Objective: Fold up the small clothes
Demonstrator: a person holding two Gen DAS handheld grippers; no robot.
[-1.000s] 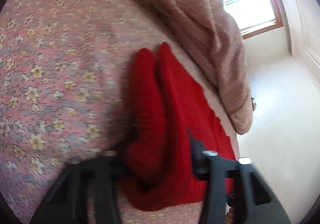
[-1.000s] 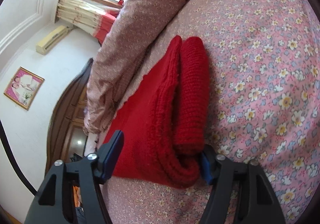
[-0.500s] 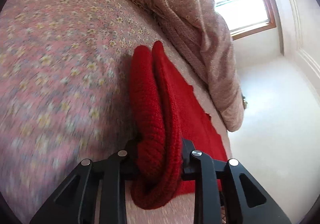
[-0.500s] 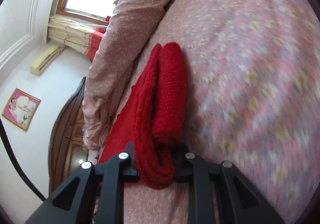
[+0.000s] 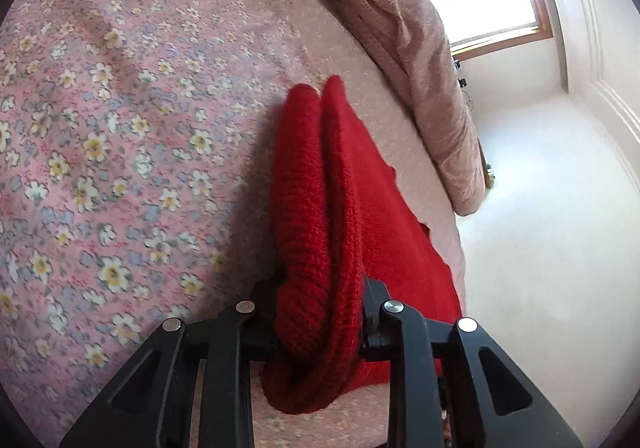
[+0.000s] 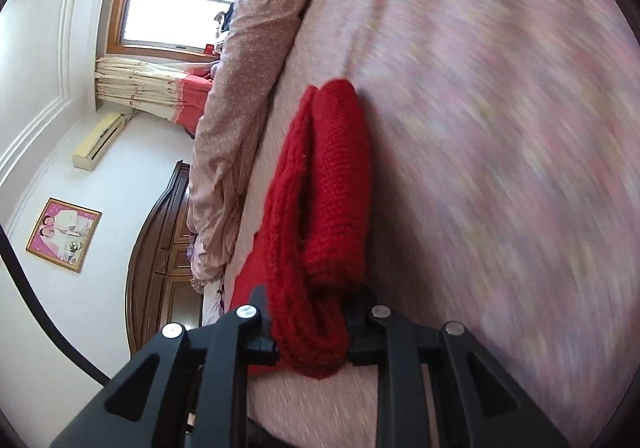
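**Red knitted garment, folded edge gathered**

A bright red knitted garment (image 5: 320,216) of coarse ribbed yarn occupies the centre of the left wrist frame, running from mid-frame down to the lower centre. Its near edge is doubled into two thick rolls lying side by side, with a flatter panel spreading toward the lower right. In the right wrist frame the same garment (image 6: 328,208) stands in the centre, two rolls again pressed together, their lower end looping round at bottom centre; the flat part shows at lower left.
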